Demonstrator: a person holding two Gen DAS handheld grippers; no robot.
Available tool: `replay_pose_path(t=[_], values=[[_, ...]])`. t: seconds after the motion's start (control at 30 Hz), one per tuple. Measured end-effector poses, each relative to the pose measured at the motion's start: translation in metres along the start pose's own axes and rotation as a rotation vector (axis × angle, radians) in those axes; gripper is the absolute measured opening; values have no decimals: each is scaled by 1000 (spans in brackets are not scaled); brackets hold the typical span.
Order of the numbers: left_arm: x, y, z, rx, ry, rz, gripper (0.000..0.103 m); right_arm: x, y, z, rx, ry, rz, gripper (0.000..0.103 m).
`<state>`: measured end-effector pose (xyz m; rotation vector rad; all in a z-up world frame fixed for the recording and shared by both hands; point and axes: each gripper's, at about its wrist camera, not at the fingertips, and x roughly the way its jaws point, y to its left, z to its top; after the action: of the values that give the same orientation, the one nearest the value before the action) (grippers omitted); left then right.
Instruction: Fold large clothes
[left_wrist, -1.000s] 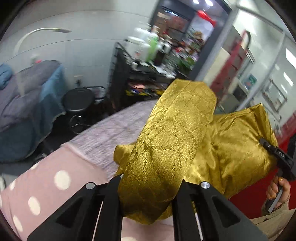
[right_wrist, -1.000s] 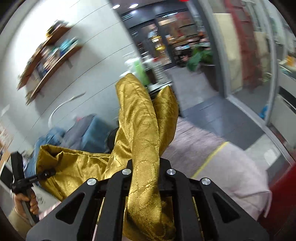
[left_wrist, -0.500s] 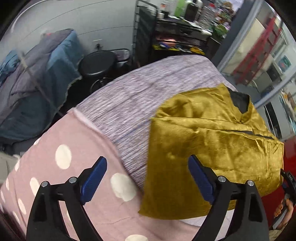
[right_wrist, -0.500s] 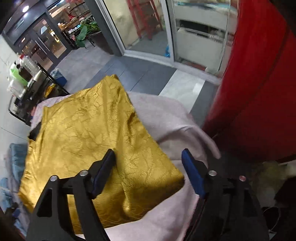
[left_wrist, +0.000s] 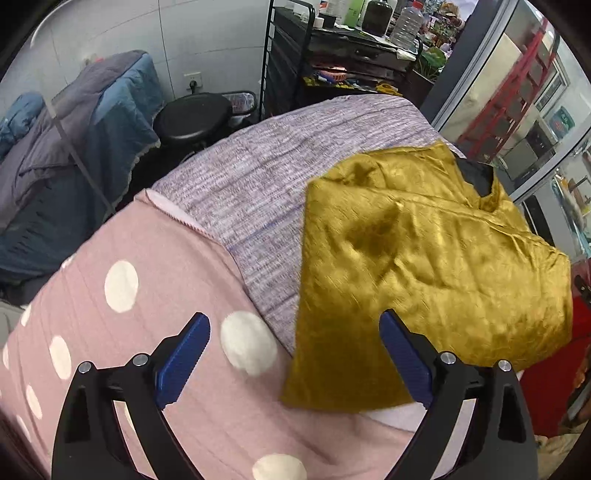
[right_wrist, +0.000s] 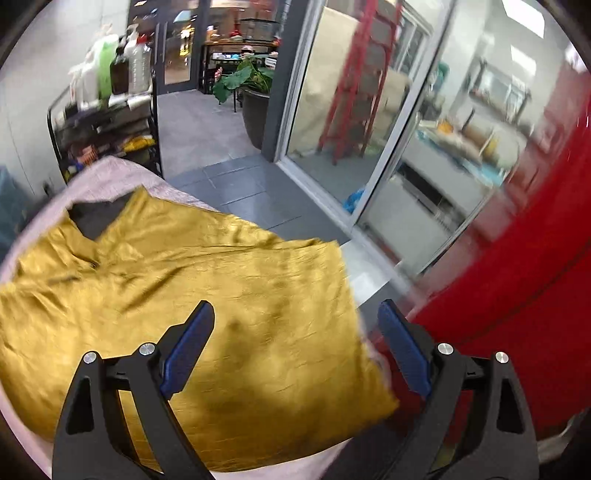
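A gold satin garment (left_wrist: 424, 258) lies folded in a flat rectangle on the bed, its black collar lining (left_wrist: 476, 177) at the far end. My left gripper (left_wrist: 293, 321) hovers over its near left corner with the jaws still opening; the blue pads (left_wrist: 184, 354) touch nothing. In the right wrist view the same garment (right_wrist: 184, 277) spreads to the left. My right gripper (right_wrist: 295, 306) hangs above its near right edge. Its jaws are also opening, with fabric below them but not pinched.
The bed has a pink polka-dot cover (left_wrist: 129, 332) and a lilac textured blanket (left_wrist: 277, 177). Beyond it stand a black stool (left_wrist: 192, 118), blue-grey bedding (left_wrist: 74, 147) and a cluttered black rack (left_wrist: 332, 55). A red surface (right_wrist: 517, 295) and glass doors (right_wrist: 369, 129) lie to the right.
Both grippers held raised gold fabric a second ago. They have let go and spread wide, tipping downward and sinking. The garment now lies folded flat on the bed.
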<state>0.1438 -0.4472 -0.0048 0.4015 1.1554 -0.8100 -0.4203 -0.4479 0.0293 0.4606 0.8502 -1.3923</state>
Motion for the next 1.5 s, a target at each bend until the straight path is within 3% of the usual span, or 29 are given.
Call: replay_pose_path(t=[0.07, 0.13, 0.17, 0.2, 0.23, 0.27, 0.3, 0.37, 0.53, 0.67, 0.83, 0.9, 0.97, 1.03, 1.07, 1.1, 1.13, 1.2, 1.23, 1.27, 1.3, 1.37, 1.43, 1.5], values=[[12, 2, 14, -2, -2, -18, 91, 10, -17, 0, 54, 41, 58, 89], [24, -3, 28, 0, 9, -52, 91, 32, -35, -1, 151, 133, 207, 86], [35, -9, 35, 13, 25, -81, 91, 46, -44, -3, 198, 191, 286, 70], [43, -16, 40, 29, 41, -101, 88, 56, -47, -6, 225, 233, 341, 33], [53, -24, 45, 58, 57, -121, 83, 63, -49, -8, 246, 269, 392, 11], [57, -31, 47, 81, 64, -134, 55, 63, -51, -7, 250, 263, 434, 4], [63, -40, 49, 109, 90, -144, 31, 58, -50, -3, 225, 221, 429, 4], [64, -48, 59, 127, 90, -168, 14, 50, -49, 9, 186, 154, 407, 4], [53, -64, 107, 189, -32, -111, 10, 61, -41, 54, 192, 69, 363, 3], [67, -70, 143, 172, -72, -26, 10, 86, 0, 74, 120, 40, 270, 3], [124, -73, 144, 155, 26, 17, 15, 142, 36, 55, 82, 135, 182, 3], [143, -76, 136, 159, 28, 50, 32, 161, 48, 38, 44, 156, 153, 4], [148, -75, 133, 140, -1, 59, 35, 160, 49, 30, 59, 105, 147, 4], [150, -70, 132, 94, -21, 114, 59, 161, 46, 28, 82, 99, 150, 6], [153, -62, 133, 43, -26, 188, 92, 161, 45, 28, 88, 95, 150, 6], [156, -53, 132, -11, -16, 197, 98, 162, 45, 27, 95, 90, 152, 7], [158, -43, 133, -69, 5, 132, 98, 163, 44, 26, 108, 86, 157, 9], [160, -17, 131, -234, 62, -17, 98, 164, 38, 23, 143, 87, 161, 18], [161, -11, 131, -268, 85, -54, 98, 165, 35, 23, 161, 93, 160, 23], [156, -4, 130, -287, 94, -69, 98, 165, 29, 24, 188, 107, 151, 38], [148, -3, 129, -284, 75, -56, 98, 163, 23, 26, 214, 124, 135, 62], [115, -2, 126, -261, -34, 0, 96, 153, 4, 29, 313, 148, 83, 87], [79, -6, 119, -232, -125, 67, 97, 127, -21, 25, 472, 95, 94, 87], [50, -17, 110, -200, -167, 96, 97, 106, -28, 22, 529, 99, 100, 88]])
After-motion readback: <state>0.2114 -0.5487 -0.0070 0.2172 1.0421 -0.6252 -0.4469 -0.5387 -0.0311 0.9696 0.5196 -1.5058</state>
